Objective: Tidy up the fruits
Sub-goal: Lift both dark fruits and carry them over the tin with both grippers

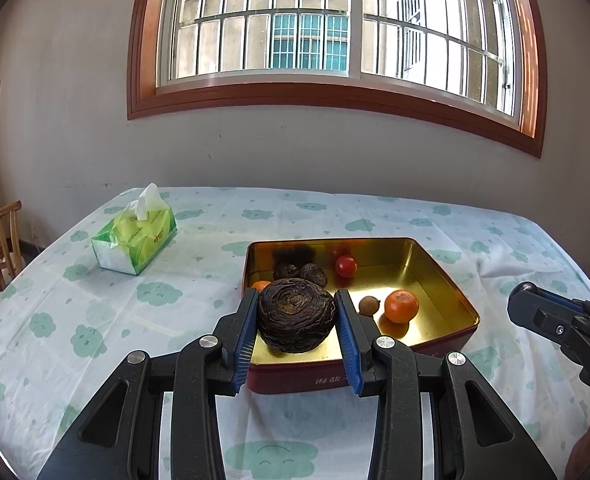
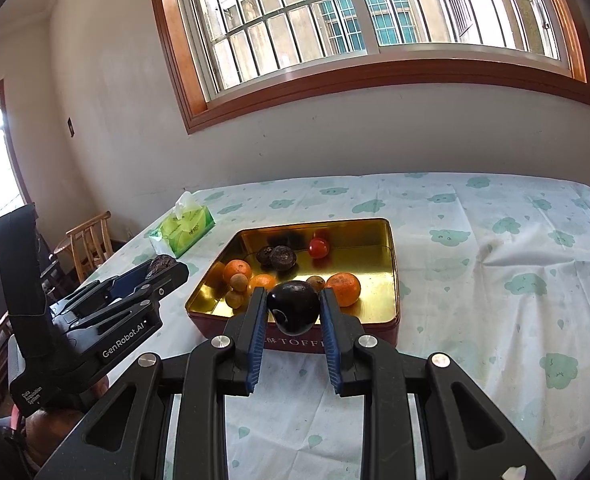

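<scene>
My left gripper (image 1: 296, 312) is shut on a large dark wrinkled fruit (image 1: 296, 320), held above the near edge of a gold-lined tin (image 1: 439, 272). In the right wrist view my right gripper (image 2: 293, 308) is shut on a smooth dark purple fruit (image 2: 293, 306), in front of the tin's near rim (image 2: 393, 312). Inside the tin lie tangerines (image 2: 343, 289), a red tomato (image 2: 319, 247), two dark wrinkled fruits (image 2: 281, 257) and small brown fruits (image 2: 239, 282). The left gripper (image 2: 165, 270) also shows at the left of that view, and the right gripper (image 1: 521, 300) at the right edge of the left wrist view.
A green tissue pack (image 1: 135, 240) sits on the cloud-print tablecloth (image 1: 95, 320) to the left of the tin. A wooden chair (image 2: 89, 246) stands beyond the table's left edge. A wall with a barred window (image 1: 315, 28) lies behind the table.
</scene>
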`<state>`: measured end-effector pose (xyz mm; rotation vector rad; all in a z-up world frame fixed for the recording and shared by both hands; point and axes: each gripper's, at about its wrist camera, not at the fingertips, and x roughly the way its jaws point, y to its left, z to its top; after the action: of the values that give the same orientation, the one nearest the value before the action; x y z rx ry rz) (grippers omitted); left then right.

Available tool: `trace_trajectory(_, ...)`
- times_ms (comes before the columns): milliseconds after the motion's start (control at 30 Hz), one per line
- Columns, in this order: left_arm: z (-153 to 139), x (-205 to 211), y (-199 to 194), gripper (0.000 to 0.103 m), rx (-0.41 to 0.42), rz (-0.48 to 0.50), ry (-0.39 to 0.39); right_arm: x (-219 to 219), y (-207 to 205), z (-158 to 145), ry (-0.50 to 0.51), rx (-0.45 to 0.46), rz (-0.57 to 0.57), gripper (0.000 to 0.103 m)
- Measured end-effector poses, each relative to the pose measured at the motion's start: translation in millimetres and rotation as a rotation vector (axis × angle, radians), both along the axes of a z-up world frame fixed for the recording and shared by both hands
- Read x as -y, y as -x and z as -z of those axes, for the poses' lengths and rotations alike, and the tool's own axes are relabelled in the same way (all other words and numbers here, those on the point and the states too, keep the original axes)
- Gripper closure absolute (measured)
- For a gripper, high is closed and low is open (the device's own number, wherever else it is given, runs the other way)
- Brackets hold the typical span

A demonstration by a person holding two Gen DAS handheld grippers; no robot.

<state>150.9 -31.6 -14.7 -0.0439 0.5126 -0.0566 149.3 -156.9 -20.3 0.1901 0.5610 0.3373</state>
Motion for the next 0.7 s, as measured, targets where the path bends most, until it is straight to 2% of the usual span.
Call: trace_trajectory(700, 4, 2, -29, 0.065, -0.01, -0.005, -0.002, 0, -29, 7, -0.009, -0.009, 0.016, 0.079)
